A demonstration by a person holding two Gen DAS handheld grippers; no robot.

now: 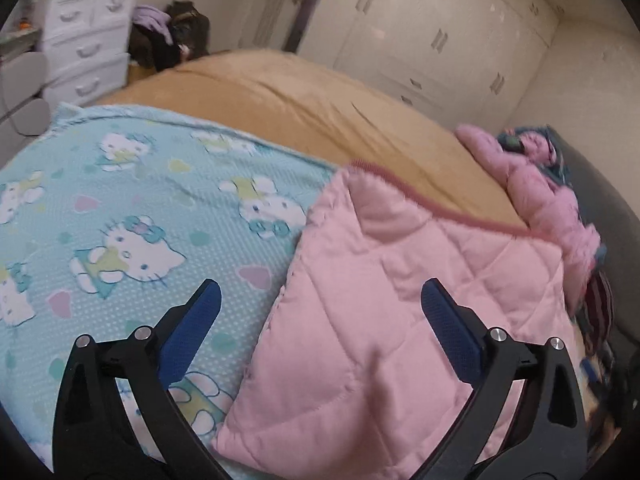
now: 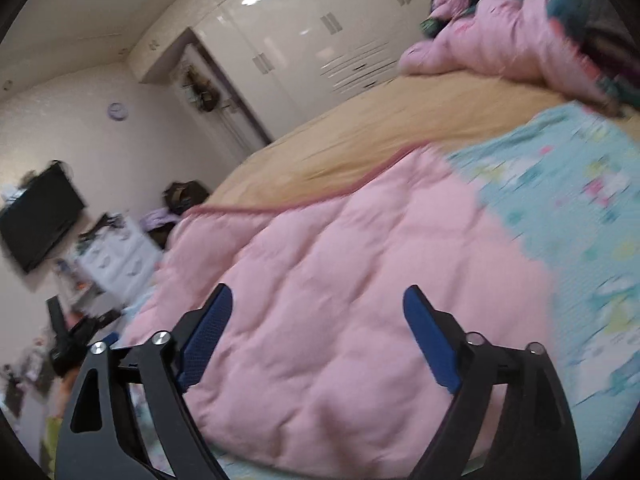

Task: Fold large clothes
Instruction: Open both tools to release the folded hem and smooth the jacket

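Note:
A pink quilted blanket [image 1: 400,320] lies folded on the bed, its darker pink trimmed edge toward the far side. It lies partly over a light blue cartoon-cat blanket [image 1: 132,220]. My left gripper [image 1: 320,300] is open and empty, hovering over the pink blanket's left edge. In the right wrist view the pink blanket [image 2: 340,280] fills the middle, with the blue blanket [image 2: 580,220] to its right. My right gripper [image 2: 318,304] is open and empty above the pink blanket.
A tan bed cover [image 1: 300,108] lies beneath. A crumpled pink garment [image 1: 552,200] and dark clothes lie by the headboard. White drawers [image 1: 84,44], a white wardrobe [image 1: 440,32] and a wall TV [image 2: 38,216] surround the bed.

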